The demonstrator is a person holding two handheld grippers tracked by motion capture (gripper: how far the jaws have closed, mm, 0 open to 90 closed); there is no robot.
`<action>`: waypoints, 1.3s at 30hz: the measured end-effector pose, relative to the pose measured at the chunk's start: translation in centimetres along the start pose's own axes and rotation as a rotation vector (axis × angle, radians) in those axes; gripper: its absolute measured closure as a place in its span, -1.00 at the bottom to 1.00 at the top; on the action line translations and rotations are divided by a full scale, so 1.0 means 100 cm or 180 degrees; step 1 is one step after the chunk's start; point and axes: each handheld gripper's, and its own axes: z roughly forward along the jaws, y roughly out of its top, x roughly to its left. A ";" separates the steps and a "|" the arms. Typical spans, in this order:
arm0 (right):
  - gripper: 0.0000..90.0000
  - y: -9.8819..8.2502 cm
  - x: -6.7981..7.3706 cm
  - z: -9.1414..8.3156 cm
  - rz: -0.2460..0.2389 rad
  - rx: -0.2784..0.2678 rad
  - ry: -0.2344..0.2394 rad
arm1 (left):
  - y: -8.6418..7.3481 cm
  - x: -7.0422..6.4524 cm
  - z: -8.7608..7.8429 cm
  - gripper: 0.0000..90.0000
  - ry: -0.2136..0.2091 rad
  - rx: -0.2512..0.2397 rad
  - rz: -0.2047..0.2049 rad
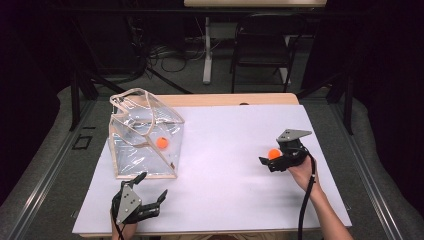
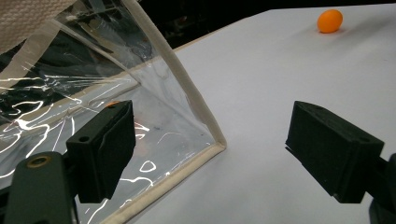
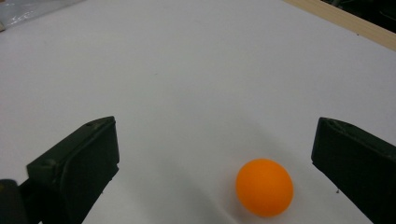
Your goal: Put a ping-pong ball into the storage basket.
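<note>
Ball (image 3: 264, 187) between spread right gripper (image 3: 215, 163) fingers

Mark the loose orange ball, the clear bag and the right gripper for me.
orange ball (image 3: 264, 187), right gripper view, centre.
clear bag (image 1: 137, 150), high view, front wall.
right gripper (image 1: 272, 159), high view, between fingertips.

Two orange balls are in sight: one ball (image 1: 162, 142) inside the bag and another ball (image 1: 274, 153) out on the white counter (image 1: 230, 150). There is one clear plastic bag (image 1: 145, 135) with cream trim. Two hand-held grippers are present, the left hand-held gripper (image 1: 152, 187) and the right hand-held gripper (image 1: 272, 161).
</note>
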 end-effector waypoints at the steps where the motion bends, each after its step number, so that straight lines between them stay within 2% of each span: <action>1: -0.99 -0.001 -0.003 0.000 0.0000 0.0024 -0.0006 | 0.000 0.000 0.000 -0.65 -0.0002 -0.0001 0.0005; 10: -1.00 -0.006 -0.014 0.000 0.0061 0.0029 -0.0092 | 0.001 -0.002 0.000 -0.65 -0.0003 -0.0003 0.0012; 15: -1.00 -0.011 -0.021 0.003 0.0145 0.0038 -0.0103 | 0.001 -0.002 0.000 -0.65 0.0000 -0.0009 0.0016; 27: -1.00 -0.018 -0.029 0.015 0.0182 0.0144 -0.0162 | 0.001 -0.002 0.000 -0.65 0.0004 -0.0016 0.0022; 39: -1.00 -0.026 -0.034 0.025 0.0223 0.0251 -0.0155 | 0.001 -0.002 0.000 -0.65 -0.0020 -0.0012 0.0033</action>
